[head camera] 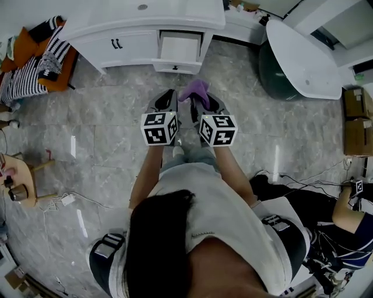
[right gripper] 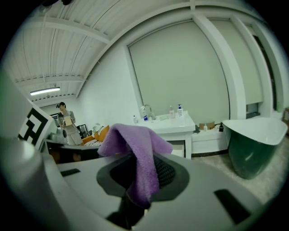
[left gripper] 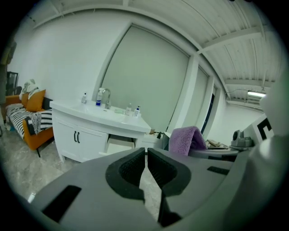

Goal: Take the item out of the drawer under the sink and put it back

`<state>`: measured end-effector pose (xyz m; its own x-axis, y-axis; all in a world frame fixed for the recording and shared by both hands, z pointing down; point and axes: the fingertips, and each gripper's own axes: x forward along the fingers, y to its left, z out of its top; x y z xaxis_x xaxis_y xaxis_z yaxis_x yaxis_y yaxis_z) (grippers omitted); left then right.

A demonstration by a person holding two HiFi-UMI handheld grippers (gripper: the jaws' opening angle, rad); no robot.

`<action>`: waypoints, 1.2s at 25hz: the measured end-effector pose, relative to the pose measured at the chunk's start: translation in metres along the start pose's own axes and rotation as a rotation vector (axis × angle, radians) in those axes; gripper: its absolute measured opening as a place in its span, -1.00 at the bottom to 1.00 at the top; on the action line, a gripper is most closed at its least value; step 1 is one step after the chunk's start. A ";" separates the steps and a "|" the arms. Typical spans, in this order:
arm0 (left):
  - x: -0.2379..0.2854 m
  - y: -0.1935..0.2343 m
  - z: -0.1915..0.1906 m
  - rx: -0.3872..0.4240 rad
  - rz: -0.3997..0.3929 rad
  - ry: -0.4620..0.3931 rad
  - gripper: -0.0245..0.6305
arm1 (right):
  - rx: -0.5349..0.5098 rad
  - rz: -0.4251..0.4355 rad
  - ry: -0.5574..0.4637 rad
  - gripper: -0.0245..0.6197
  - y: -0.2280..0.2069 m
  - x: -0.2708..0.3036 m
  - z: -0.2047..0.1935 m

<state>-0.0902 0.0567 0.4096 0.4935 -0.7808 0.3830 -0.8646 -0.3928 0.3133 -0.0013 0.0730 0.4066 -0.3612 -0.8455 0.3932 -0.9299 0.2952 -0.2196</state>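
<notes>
Head view, looking steeply down. A person stands on the grey marbled floor [head camera: 99, 145], one gripper in each hand, both held side by side mid-frame and pointing toward the top edge.

- Right gripper [head camera: 200, 102]: jaws clamped on a purple cloth [head camera: 195, 89]. The right gripper view shows the cloth [right gripper: 135, 142] pinched between the dark pads, its upper part humped above the jaws and a short end hanging below.
- Left gripper [head camera: 168, 95]: jaws drawn together with only a thin slit between the pads. The left gripper view shows nothing between them [left gripper: 146, 158]. The cloth [left gripper: 185, 140] shows at right of that frame.
- The cloth is in the air over the floor, well short of the cabinet, and touches neither the drawer nor the floor.
- White sink cabinet at top centre, with its counter [head camera: 145, 17] above. The drawer [head camera: 179, 49] under it stands pulled open, and its inside looks pale and bare.
- The faucet [left gripper: 106, 96] and small bottles sit on the counter.
- A white bathtub [head camera: 303, 58] is at upper right.
- An orange sofa [head camera: 55, 81] with a striped throw is at upper left.
- A second person is seated at the lower right edge.
</notes>
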 end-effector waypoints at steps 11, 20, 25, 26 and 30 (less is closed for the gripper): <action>0.013 0.002 0.007 0.022 -0.039 0.005 -0.86 | 0.014 -0.040 -0.028 -0.67 -0.007 0.006 0.008; 0.027 0.008 0.012 0.030 -0.033 -0.002 -0.86 | 0.007 -0.033 -0.044 -0.67 -0.015 0.020 0.017; 0.041 0.011 0.011 0.028 -0.024 0.006 -0.86 | 0.007 -0.024 -0.031 -0.67 -0.024 0.033 0.017; 0.044 0.012 0.012 0.026 -0.022 0.006 -0.86 | 0.006 -0.021 -0.029 -0.67 -0.026 0.036 0.018; 0.058 0.018 0.019 0.025 -0.014 0.009 -0.86 | 0.006 -0.010 -0.025 -0.67 -0.031 0.053 0.026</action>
<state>-0.0789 -0.0047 0.4211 0.5063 -0.7709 0.3865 -0.8597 -0.4159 0.2966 0.0107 0.0076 0.4110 -0.3498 -0.8592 0.3734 -0.9331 0.2838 -0.2209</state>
